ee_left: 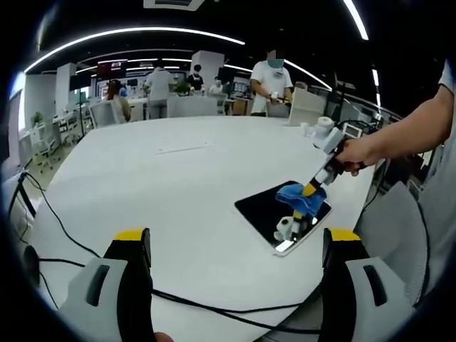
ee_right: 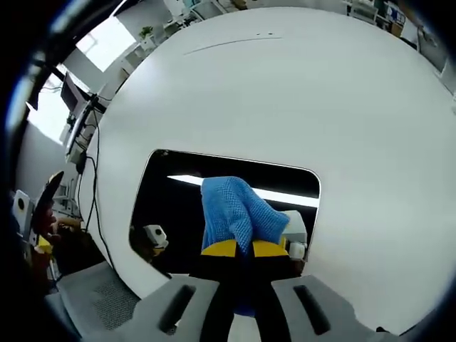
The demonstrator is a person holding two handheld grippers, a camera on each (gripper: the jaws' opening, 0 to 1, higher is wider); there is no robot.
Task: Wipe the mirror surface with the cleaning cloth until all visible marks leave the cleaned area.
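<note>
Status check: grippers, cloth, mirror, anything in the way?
Right gripper shut on blue cloth, pressing it on the mirror. Left gripper open, empty, above the white table. Black cable near the table edge, off the mirror.

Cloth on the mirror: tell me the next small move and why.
Probably slide the cloth sideways across the mirror, keeping it pressed down. The right gripper is shut on the cloth, which covers just one patch of the glass, so most of the dark surface is not under it. The left gripper is open and off the mirror above the table, so it won't block the stroke.
</note>
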